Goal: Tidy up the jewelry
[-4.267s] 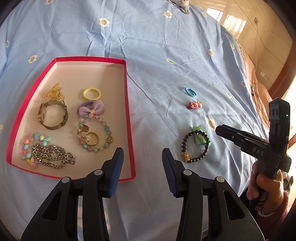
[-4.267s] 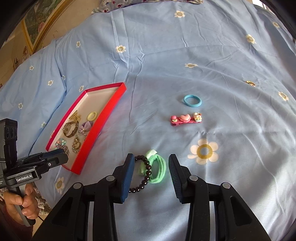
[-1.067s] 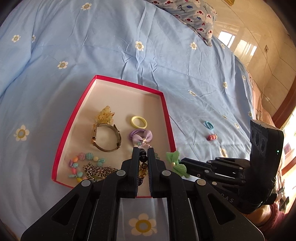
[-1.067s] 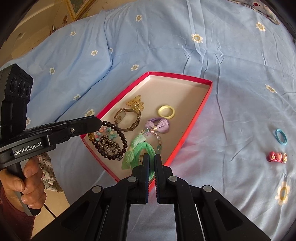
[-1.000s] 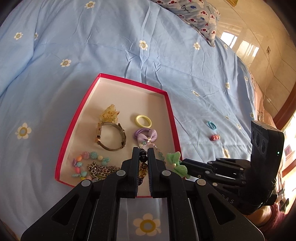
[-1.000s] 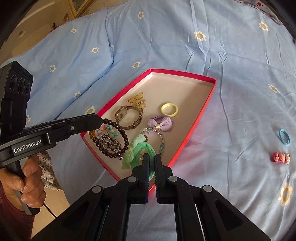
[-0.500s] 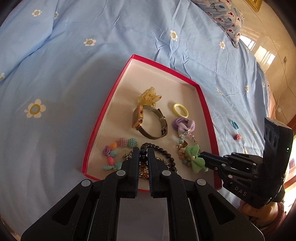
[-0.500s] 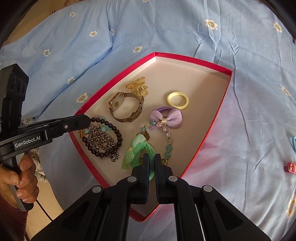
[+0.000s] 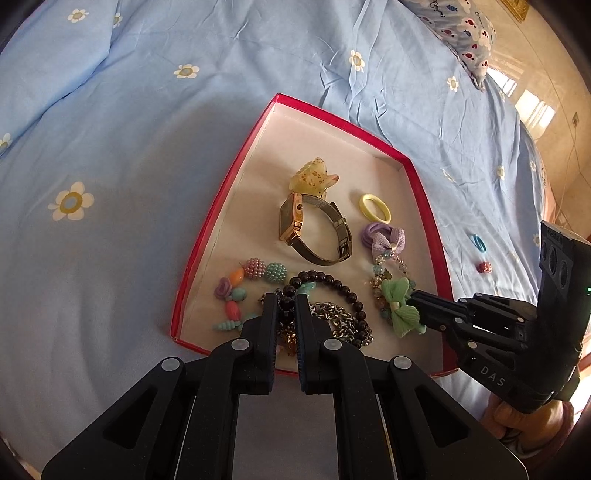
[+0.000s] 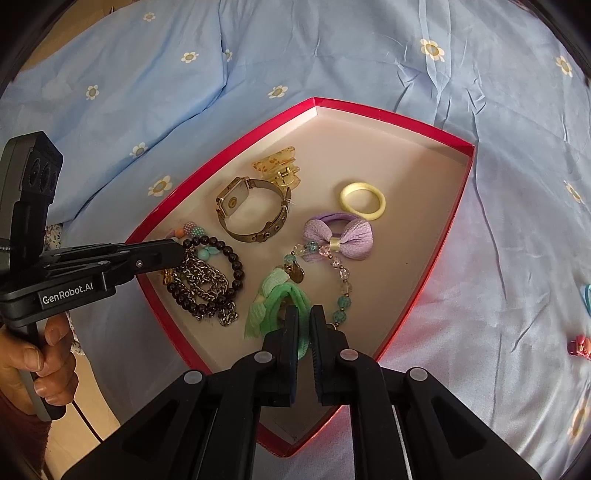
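Left gripper (image 9: 286,308) clamped on black bracelet (image 9: 341,291), low over red tray (image 9: 207,236). Right gripper (image 10: 303,321) nearly closed, pinching green hair tie (image 10: 286,299) inside tray.

1. A bed (image 9: 155,122) under a light blue sheet printed with daisies.
2. On it lie a red tray (image 9: 207,229), a blue ring (image 9: 479,243), a pink clip (image 9: 484,267) and a patterned pillow (image 9: 461,26).
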A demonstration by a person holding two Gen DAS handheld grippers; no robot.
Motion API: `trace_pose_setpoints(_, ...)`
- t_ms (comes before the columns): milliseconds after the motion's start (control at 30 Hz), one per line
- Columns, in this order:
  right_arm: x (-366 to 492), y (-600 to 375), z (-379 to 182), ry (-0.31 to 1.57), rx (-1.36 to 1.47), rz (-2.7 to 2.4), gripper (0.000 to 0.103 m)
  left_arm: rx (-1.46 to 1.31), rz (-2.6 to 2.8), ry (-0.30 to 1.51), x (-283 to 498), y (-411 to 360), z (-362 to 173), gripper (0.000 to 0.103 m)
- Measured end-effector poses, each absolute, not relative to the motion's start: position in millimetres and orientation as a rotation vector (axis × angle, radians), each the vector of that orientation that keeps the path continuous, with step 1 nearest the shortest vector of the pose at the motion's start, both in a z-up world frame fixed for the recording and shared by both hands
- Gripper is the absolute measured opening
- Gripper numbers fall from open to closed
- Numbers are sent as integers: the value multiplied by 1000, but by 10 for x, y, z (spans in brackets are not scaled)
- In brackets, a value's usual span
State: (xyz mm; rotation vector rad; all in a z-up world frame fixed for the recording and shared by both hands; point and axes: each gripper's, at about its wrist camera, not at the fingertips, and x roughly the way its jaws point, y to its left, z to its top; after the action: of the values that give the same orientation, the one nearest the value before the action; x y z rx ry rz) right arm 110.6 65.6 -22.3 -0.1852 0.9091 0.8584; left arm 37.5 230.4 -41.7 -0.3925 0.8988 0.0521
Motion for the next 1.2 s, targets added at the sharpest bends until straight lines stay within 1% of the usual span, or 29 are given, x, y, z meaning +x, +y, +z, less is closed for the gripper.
trace_pose_setpoints(267, 1113, 644, -218, 911, -171, 861, 9, -395, 57, 902, 380, 2308, -420, 8)
trace_pose_setpoints(667, 1089, 646, -215, 906, -182, 859, 11, -372, 70, 906, 373, 2294, -402, 14)
trace_pose_setpoints(833, 1074, 638, -214, 906, -185, 861, 12, -368, 71, 902, 367, 2276, -374, 23)
trace_pose_setpoints(1100, 1079, 616, -201, 906, -174, 860, 14, -362, 79, 901, 364, 2268, -348, 29)
trace_pose_setpoints(1200, 1076, 597, -190, 905, -158, 867, 18, -357, 84, 897, 348, 2263, -327, 33)
